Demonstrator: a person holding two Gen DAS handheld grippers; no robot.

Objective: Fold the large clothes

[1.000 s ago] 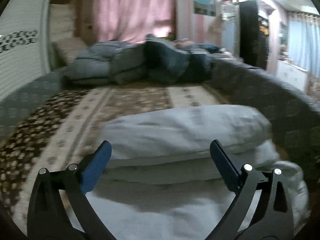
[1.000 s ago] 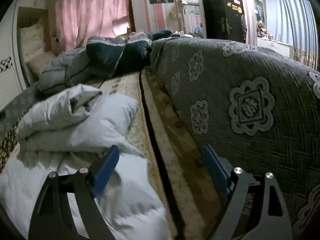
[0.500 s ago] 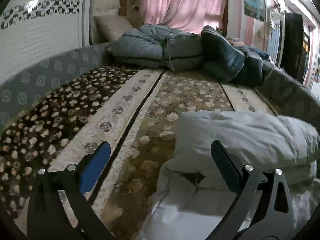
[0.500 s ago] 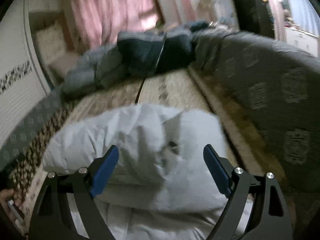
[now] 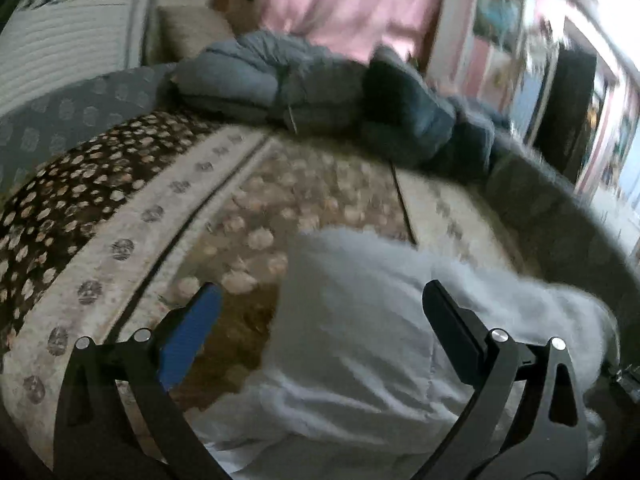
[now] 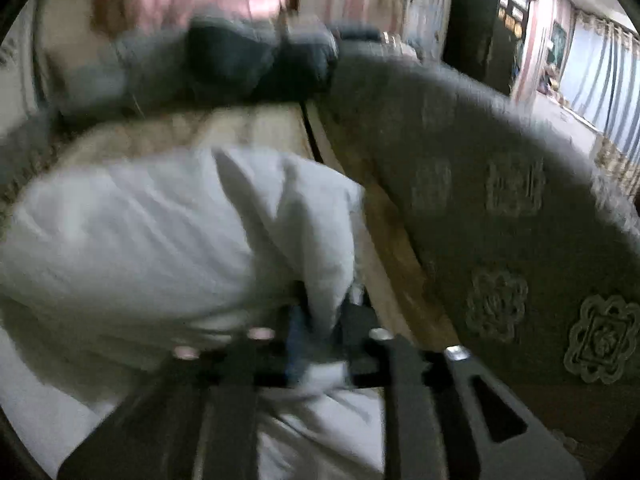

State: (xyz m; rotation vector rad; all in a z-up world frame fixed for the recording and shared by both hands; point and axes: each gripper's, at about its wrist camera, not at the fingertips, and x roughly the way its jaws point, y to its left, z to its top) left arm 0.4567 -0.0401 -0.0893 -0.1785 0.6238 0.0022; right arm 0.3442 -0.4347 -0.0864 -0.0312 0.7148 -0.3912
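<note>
Closing on a fold of the white jacket (image 6: pixel 160 232), the right gripper (image 6: pixel 320 320) has cloth between its jaws; the left gripper (image 5: pixel 320 312) gapes wide above the jacket (image 5: pixel 360 340) lying on the patterned sofa (image 5: pixel 120 220).

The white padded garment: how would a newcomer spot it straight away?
Start at the long patterned sofa seat with its grey embossed backrest. Nearest the cameras lies the white padded garment, puffy and bundled. Unlike the grey-blue bedding heaped at the far end, it is pale, and the right tongs are closing on its fold.
</note>
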